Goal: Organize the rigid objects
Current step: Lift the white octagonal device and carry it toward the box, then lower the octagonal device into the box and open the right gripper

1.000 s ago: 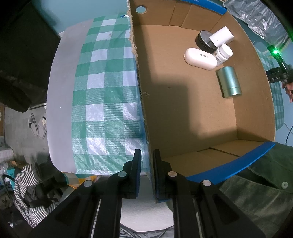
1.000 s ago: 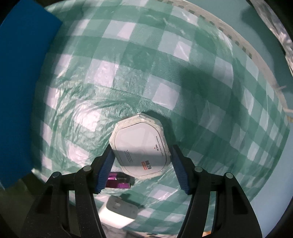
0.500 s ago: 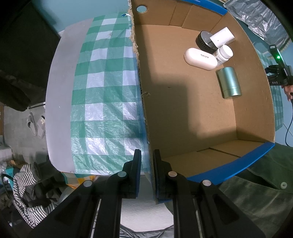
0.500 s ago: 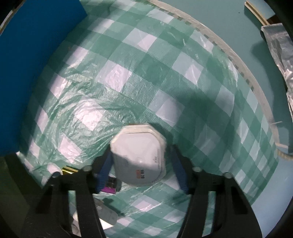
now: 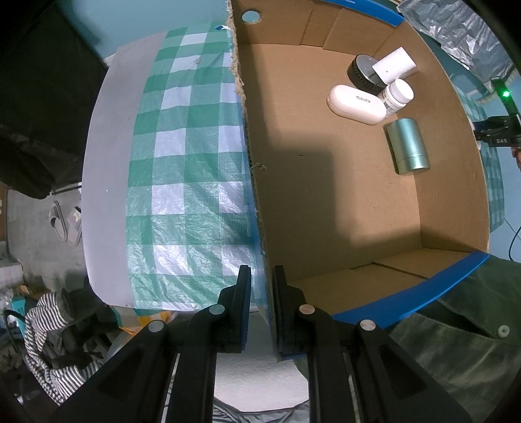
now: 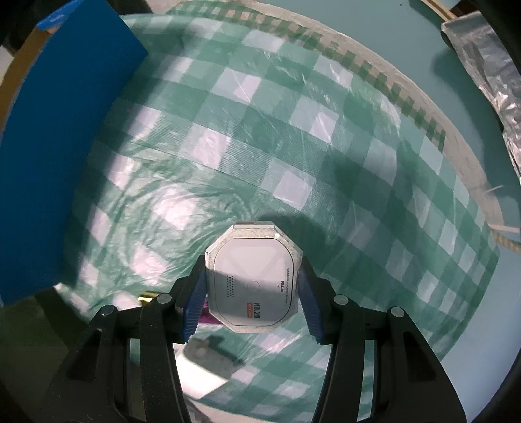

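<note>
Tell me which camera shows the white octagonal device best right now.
The right wrist view: the white octagonal device fills the space between the right gripper pads, label readable. The left wrist view shows none of it.

floor [image 5: 29,208]: grey, slippers [image 5: 66,224] | table [image 5: 107,182]: green-checked cloth [image 6: 293,136] | wall [image 5: 146,19]: teal

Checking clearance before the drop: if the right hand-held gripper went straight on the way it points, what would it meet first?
Probably the checked tablecloth below; the right hand-held gripper already clamps the octagonal white device.
</note>
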`<state>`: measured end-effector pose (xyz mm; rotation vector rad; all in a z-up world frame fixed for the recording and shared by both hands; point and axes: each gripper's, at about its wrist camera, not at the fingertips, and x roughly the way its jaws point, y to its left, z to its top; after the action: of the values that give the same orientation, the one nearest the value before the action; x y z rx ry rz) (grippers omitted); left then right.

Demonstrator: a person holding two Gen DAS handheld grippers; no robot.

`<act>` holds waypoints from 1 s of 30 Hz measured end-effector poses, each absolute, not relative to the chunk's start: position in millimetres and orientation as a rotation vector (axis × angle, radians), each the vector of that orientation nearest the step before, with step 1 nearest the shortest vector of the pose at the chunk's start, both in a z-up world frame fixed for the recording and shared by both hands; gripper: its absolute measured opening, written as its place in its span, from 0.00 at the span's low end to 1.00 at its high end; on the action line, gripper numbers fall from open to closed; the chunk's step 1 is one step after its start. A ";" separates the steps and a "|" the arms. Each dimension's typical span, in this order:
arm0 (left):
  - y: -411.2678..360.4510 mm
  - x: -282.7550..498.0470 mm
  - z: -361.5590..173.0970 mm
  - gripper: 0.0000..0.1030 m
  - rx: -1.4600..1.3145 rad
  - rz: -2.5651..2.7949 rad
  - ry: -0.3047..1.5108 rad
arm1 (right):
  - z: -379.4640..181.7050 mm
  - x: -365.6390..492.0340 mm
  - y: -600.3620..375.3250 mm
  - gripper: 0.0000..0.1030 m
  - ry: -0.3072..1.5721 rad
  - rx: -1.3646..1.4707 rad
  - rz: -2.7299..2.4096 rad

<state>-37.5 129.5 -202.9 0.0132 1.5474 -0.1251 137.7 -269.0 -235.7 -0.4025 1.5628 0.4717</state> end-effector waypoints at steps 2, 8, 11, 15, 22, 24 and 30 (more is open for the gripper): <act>129.0 -37.8 -202.7 0.12 0.015 -0.127 1.546 | -224.8 135.8 -265.7 0.51 1.554 -0.399 0.477; 128.7 -38.3 -202.2 0.12 0.018 -0.131 1.543 | -195.0 130.2 -252.2 0.51 1.524 -0.408 0.499; 128.0 -38.7 -201.8 0.12 0.021 -0.131 1.541 | -182.7 125.6 -242.8 0.51 1.502 -0.413 0.521; 127.6 -38.7 -201.7 0.12 0.022 -0.131 1.541 | -168.8 121.4 -230.7 0.51 1.476 -0.417 0.553; 127.1 -38.7 -201.4 0.12 0.021 -0.130 1.540 | -142.6 115.6 -198.5 0.51 1.427 -0.448 0.636; 127.3 -38.6 -201.5 0.12 0.020 -0.129 1.540 | -136.8 113.4 -186.4 0.51 1.412 -0.468 0.662; 128.3 -37.6 -199.5 0.12 0.018 -0.123 1.540 | -125.5 104.4 -144.0 0.51 1.374 -0.527 0.757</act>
<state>-37.6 128.3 -199.5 0.0177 1.5396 -0.1231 104.4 -144.0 -125.5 -0.5267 1.3739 0.7575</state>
